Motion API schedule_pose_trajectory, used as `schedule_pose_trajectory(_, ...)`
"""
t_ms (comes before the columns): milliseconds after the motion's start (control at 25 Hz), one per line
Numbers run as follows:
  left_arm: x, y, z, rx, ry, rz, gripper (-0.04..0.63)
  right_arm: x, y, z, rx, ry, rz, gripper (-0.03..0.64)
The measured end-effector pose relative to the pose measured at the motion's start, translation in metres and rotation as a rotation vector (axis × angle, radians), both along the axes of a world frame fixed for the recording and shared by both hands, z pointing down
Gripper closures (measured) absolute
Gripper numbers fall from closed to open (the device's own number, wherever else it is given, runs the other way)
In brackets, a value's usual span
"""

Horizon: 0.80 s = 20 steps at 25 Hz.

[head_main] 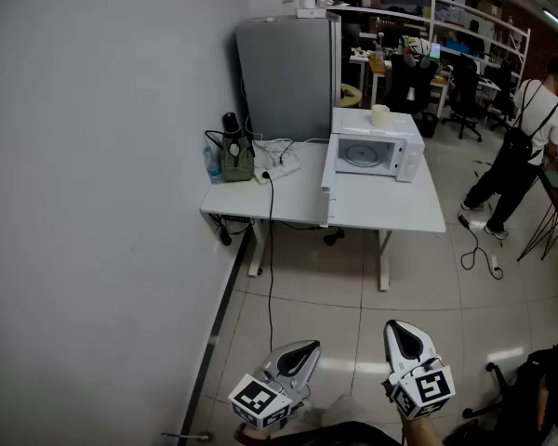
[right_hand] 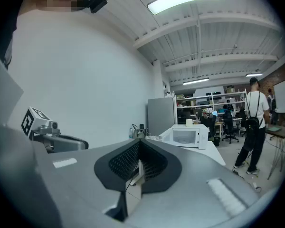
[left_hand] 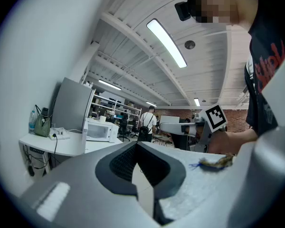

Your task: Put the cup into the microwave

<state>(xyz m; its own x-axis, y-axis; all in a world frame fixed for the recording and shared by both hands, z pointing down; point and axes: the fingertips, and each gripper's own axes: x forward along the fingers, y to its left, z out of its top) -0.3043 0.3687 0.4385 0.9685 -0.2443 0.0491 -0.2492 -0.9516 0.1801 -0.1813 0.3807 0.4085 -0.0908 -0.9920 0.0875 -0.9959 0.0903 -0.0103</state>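
A pale cup (head_main: 380, 115) stands on top of the white microwave (head_main: 391, 151), which sits on a white table (head_main: 391, 212) far ahead across the floor. The microwave's door (head_main: 328, 182) hangs open toward me and the turntable shows inside. Both grippers are low in the head view, well short of the table. My left gripper (head_main: 312, 346) and my right gripper (head_main: 397, 326) are shut with nothing between the jaws. In the left gripper view the left gripper (left_hand: 135, 148) points at the cup (left_hand: 102, 118). The right gripper (right_hand: 139, 148) faces the microwave (right_hand: 190, 136) and the cup (right_hand: 189, 122).
A tall grey cabinet (head_main: 286, 77) stands behind the table. A green bag (head_main: 236, 161), a bottle (head_main: 211, 163) and a power strip (head_main: 281, 166) lie at the table's left end by the wall. A person (head_main: 519, 147) stands at the right; a cable (head_main: 474, 249) lies on the floor.
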Motion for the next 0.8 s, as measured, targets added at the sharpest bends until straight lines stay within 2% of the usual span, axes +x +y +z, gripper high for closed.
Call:
schedule_pose_trajectory(120, -0.001, -0.014, 0.004, -0.007, -0.005, -0.002, 0.592, -0.004, -0.014, 0.006, -0.022, 0.009, -0.003, 0.617)
schedule_pose_trajectory(200, 0.004, -0.033, -0.001, 0.002, 0.029, -0.020, 0.592, -0.002, -0.028, 0.008, -0.029, -0.001, -0.005, 0.616)
schedule_pose_trajectory(280, 0.008, -0.054, -0.008, -0.026, 0.070, -0.026, 0.592, -0.002, -0.043, 0.011, -0.033, -0.015, -0.011, 0.617)
schedule_pose_trajectory(360, 0.009, -0.069, -0.010, -0.058, 0.084, -0.008, 0.592, -0.005, -0.052, 0.018, -0.053, -0.012, -0.025, 0.617)
schedule_pose_trajectory(400, 0.013, -0.076, -0.008, -0.047, 0.073, 0.013, 0.592, -0.004, -0.057, 0.022, -0.061, -0.007, -0.032, 0.617)
schedule_pose_trajectory(440, 0.020, -0.083, -0.004, -0.011, 0.046, 0.043, 0.592, -0.002, -0.062, 0.024, -0.061, -0.008, -0.039, 0.617)
schedule_pose_trajectory(520, 0.044, -0.105, -0.004, 0.109, -0.026, 0.110, 0.592, 0.011, -0.080, 0.027, -0.045, -0.021, -0.046, 0.617)
schedule_pose_trajectory(600, 0.073, -0.139, -0.021, 0.215, -0.047, 0.142, 0.592, 0.032, -0.101, 0.031, -0.039, -0.029, -0.041, 0.616)
schedule_pose_trajectory(680, 0.097, -0.180, -0.063, 0.237, 0.018, 0.092, 0.592, 0.056, -0.120, 0.031, -0.027, -0.039, -0.026, 0.617)
schedule_pose_trajectory(760, 0.112, -0.217, -0.105, 0.200, 0.123, -0.009, 0.592, 0.080, -0.140, 0.023, 0.007, -0.065, 0.002, 0.615)
schedule_pose_trajectory(800, 0.117, -0.230, -0.116, 0.178, 0.150, -0.047, 0.592, 0.090, -0.148, 0.016, 0.032, -0.083, 0.022, 0.616)
